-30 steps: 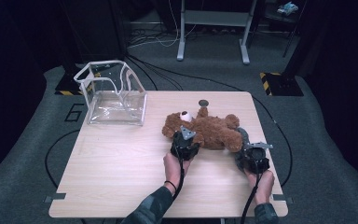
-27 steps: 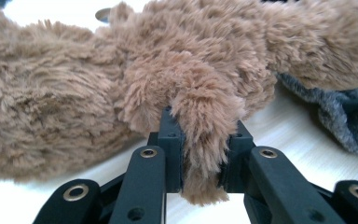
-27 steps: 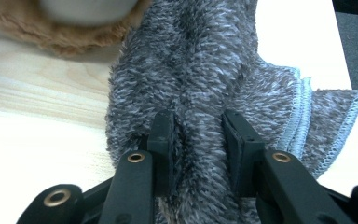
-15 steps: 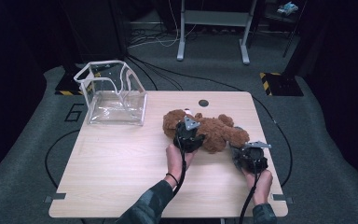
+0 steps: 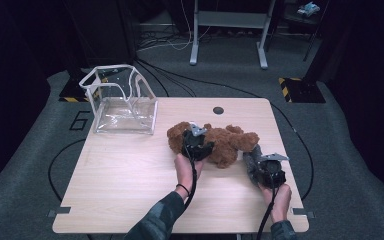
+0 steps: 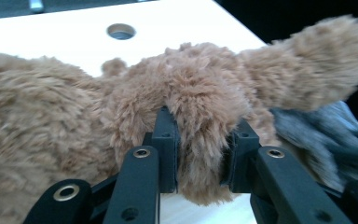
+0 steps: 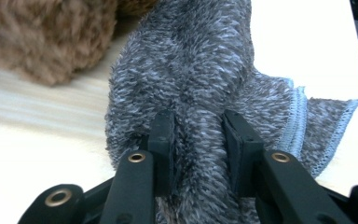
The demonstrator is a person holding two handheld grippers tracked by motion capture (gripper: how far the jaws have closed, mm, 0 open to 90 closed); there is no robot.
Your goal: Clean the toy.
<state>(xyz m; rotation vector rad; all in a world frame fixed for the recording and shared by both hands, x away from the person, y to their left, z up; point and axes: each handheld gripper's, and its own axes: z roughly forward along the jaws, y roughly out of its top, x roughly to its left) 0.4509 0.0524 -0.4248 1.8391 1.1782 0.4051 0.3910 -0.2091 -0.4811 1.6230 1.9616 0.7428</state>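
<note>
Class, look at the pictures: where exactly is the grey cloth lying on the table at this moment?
In the high view the grey cloth lies near the table's right front, beside the brown teddy bear, pinched in the right gripper.

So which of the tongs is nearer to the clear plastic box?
Left. The left tongs, closed on the brown teddy bear, sit just right of the clear box. The right tongs, closed on the grey cloth, are farther away, near the table's right edge.
</note>
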